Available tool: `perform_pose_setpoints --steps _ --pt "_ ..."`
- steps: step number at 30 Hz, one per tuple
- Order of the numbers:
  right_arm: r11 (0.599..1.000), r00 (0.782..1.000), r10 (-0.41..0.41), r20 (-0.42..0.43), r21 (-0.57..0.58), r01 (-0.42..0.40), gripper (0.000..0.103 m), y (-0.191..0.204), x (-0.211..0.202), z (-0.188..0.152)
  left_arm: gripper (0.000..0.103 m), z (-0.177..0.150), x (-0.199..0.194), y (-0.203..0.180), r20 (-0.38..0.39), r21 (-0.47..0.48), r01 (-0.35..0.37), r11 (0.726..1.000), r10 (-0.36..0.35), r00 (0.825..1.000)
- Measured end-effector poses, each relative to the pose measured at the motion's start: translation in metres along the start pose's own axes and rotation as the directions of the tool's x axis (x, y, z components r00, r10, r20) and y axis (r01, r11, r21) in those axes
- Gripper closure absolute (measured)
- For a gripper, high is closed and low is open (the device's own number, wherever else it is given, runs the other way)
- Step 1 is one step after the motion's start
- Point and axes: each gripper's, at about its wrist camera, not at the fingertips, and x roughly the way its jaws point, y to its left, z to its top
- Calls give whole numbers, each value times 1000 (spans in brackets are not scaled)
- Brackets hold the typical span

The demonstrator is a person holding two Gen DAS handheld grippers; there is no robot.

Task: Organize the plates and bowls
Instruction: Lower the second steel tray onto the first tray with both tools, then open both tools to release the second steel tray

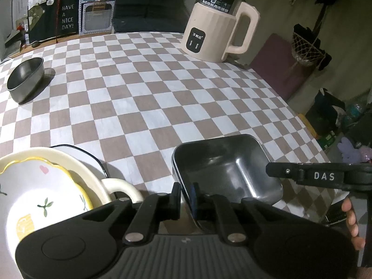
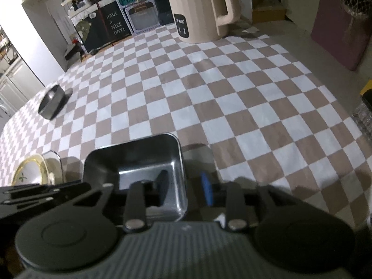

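1. The rectangular stainless-steel tray [image 1: 226, 169] with rounded corners sat on the checkered brown-and-white tablecloth [image 1: 144, 88], close to the near edge of the table and toward its right side.
2. The left gripper [image 1: 187, 196] was clamped on the tray's near-left rim — one black finger outside the wall, the blue-padded one inside.
3. The right gripper [image 2: 186, 189] straddled the tray's right wall with its jaws apart: the dark finger [image 2: 162, 186] stood inside the tray, the blue pad [image 2: 207, 190] outside, with a visible gap to the metal. In the left wrist view its black arm reached over the tray's right rim, with a person's fingers [image 1: 351, 220] behind it.
4. Near the front-left corner of the table lay a stack of dishes: a white scalloped plate with a yellow rim and leaf prints [image 1: 39, 200] inside a cream ceramic dish with a loop handle [image 1: 93, 179], on a white black-rimmed plate [image 1: 93, 158].
5. A round steel bowl [image 1: 26, 79] stood near the left edge, well apart from the tray.
6. A cream electric kettle with a big handle [image 1: 218, 30] stood at the far edge.
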Motion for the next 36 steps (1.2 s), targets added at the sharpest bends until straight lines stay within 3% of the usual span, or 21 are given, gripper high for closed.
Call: perform_pose_setpoints --steps 2,3,4,6,11,21,27,32,36 --pt "1000 1000 2 -21 -10 -2 70 0 4 0 85 0 0 -3 -12 17 -22 1000 22 1000" --pt "1000 1000 -2 -28 -21 2 77 2 6 -1 85 0 1 -3 -16 26 -26 999 26 1000" --pt "999 999 -9 -31 -31 8 93 4 8 -1 85 0 2 -4 -21 27 -25 999 26 999" --pt "998 1000 -7 -27 -55 6 97 7 11 0 88 -1 3 -3 -23 21 -17 1000 17 1000" --pt "995 1000 -27 -8 -99 26 98 14 16 5 92 0 5 -1 -12 7 1 1000 -1 1000" --pt "998 1000 -7 4 -68 7 97 11 18 8 90 4 7 1 -8 -12 -1 1000 0 1000" --pt "999 1000 12 27 -48 -11 90 6 8 5 87 4 0 1 -3 -11 -3 1000 3 1000" --pt "998 999 0 48 -68 3 59 8 -6 2 74 4 -8 1 6 -17 0 1000 1 1000" --pt "997 995 -22 95 -69 28 48 9 -22 0 59 4 -20 0 24 -21 7 1000 -7 1000"
